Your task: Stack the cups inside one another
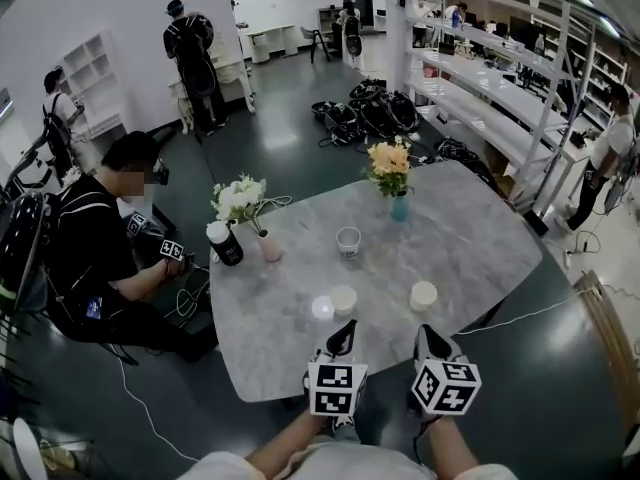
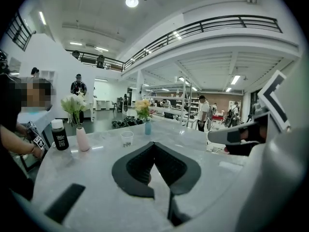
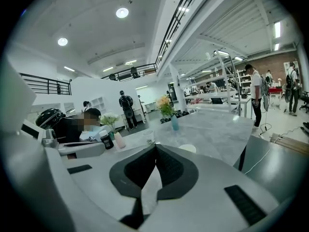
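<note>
Three cups stand on the grey marble table (image 1: 480, 238). A printed clear cup (image 1: 348, 241) stands upright near the middle. Two white cups sit closer to me, one (image 1: 343, 299) just beyond my left gripper (image 1: 347, 326) and one (image 1: 423, 295) just beyond my right gripper (image 1: 424, 330). Both grippers hover at the table's near edge, shut and empty. In the left gripper view the closed left gripper (image 2: 153, 144) points toward the printed cup (image 2: 127, 138). In the right gripper view a white cup (image 3: 187, 148) shows just right of the closed right gripper (image 3: 155, 146).
A pink vase of white flowers (image 1: 268, 245), a black bottle (image 1: 224, 244) and a blue vase of orange flowers (image 1: 398, 204) stand at the table's far side. A seated person (image 1: 95, 258) is left of the table. Bags (image 1: 370, 113) and a cable (image 1: 560, 303) lie on the floor.
</note>
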